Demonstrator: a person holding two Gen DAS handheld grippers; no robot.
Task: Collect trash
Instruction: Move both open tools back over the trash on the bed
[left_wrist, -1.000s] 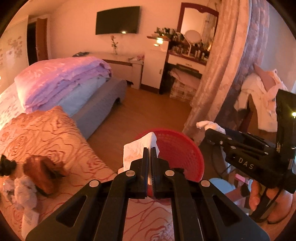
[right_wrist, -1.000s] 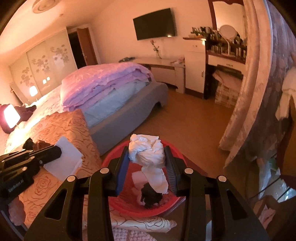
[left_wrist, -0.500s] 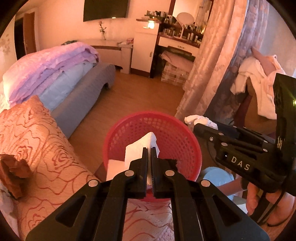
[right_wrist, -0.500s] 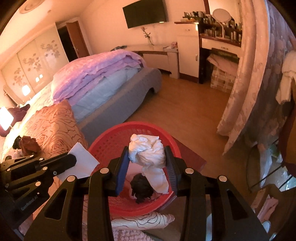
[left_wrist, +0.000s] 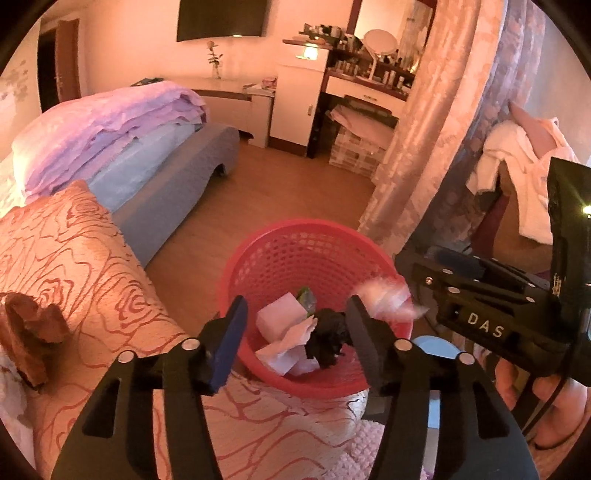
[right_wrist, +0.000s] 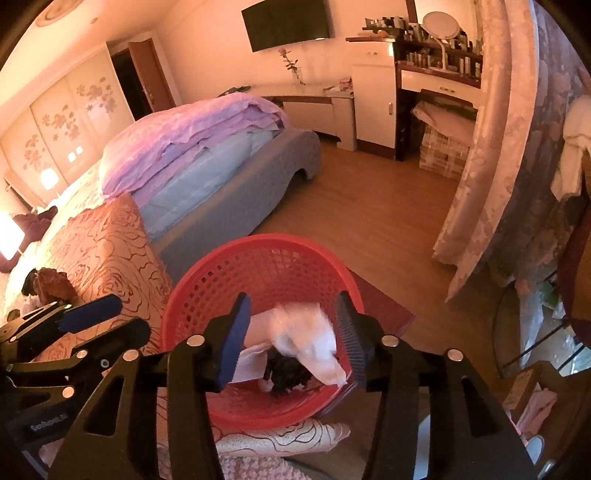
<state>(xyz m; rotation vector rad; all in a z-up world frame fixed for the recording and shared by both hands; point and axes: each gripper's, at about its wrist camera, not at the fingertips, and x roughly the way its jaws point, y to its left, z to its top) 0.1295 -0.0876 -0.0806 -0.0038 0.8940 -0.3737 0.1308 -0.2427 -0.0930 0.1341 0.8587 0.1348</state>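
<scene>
A red mesh basket (left_wrist: 314, 251) (right_wrist: 258, 266) stands on the floor beside the bed. It holds white tissues (left_wrist: 284, 343) and a black clump (left_wrist: 327, 338) (right_wrist: 286, 371). My left gripper (left_wrist: 295, 328) is open and empty above the basket. My right gripper (right_wrist: 293, 328) is open too, and a crumpled white tissue (right_wrist: 310, 339) (left_wrist: 384, 295) is falling, blurred, between its jaws into the basket. A brown wad (left_wrist: 31, 332) (right_wrist: 51, 284) and more trash lie on the bed at the left.
The orange rose-patterned bedspread (left_wrist: 92, 266) runs along the left, with a purple quilt (left_wrist: 103, 125) behind. Wooden floor (right_wrist: 369, 221), a curtain (left_wrist: 436, 122) and a chair with clothes (left_wrist: 517, 173) are at the right. A dresser (right_wrist: 436, 85) stands at the back.
Both grippers have opened over the basket. The flat tissue from the left gripper now lies in the basket; the crumpled tissue has left the right gripper and is dropping.
</scene>
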